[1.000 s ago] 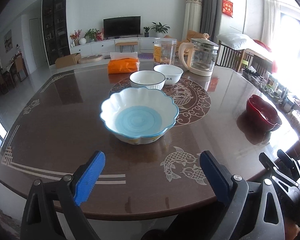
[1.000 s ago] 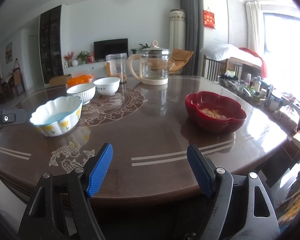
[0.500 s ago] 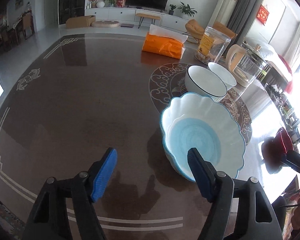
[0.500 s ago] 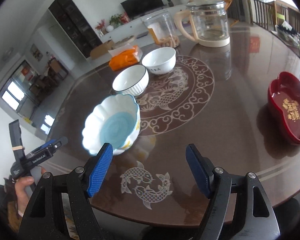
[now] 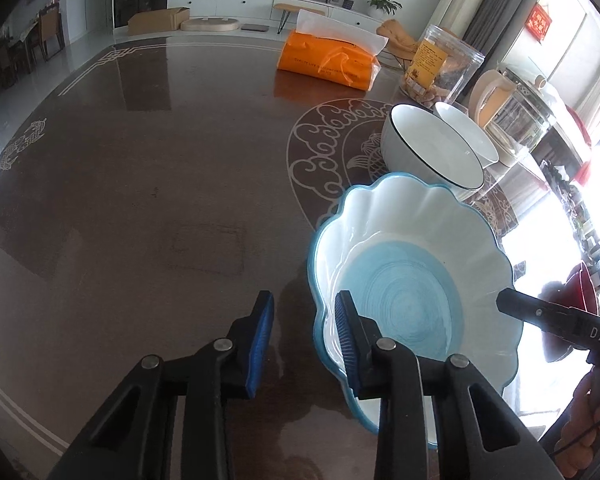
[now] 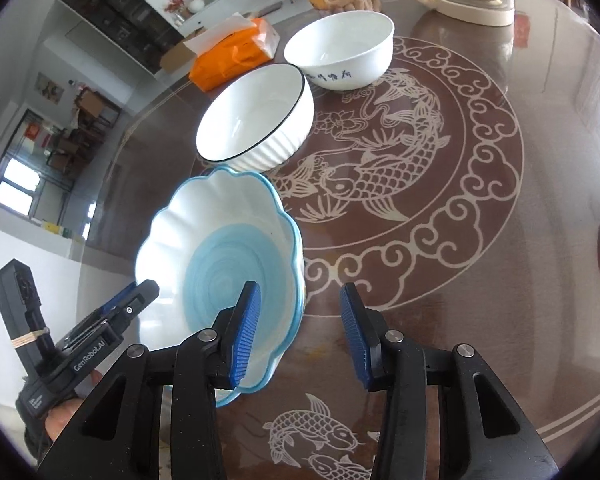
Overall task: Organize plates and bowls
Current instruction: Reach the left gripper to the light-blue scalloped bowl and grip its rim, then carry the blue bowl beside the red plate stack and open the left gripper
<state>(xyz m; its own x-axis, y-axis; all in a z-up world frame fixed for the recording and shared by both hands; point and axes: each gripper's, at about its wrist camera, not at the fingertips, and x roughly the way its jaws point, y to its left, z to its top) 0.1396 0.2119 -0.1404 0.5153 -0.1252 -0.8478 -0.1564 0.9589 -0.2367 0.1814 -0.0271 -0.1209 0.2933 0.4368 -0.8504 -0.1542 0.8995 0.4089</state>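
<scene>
Straddling scalloped bowl rim, both tongs parted; orange tissue pack clearer from left

Dark brown glossy table with pale line border near its edges, fish motifs and a round carp medallion at centre. On the medallion's rim: scalloped blue-rimmed bowl toward the near edge, black-rimmed white bowl just behind it, plain white bowl beside that. Toward the far edge: orange tissue pack, clear plastic jar, glass kettle. Red dish near the right edge, mostly washed out by glare.
</scene>
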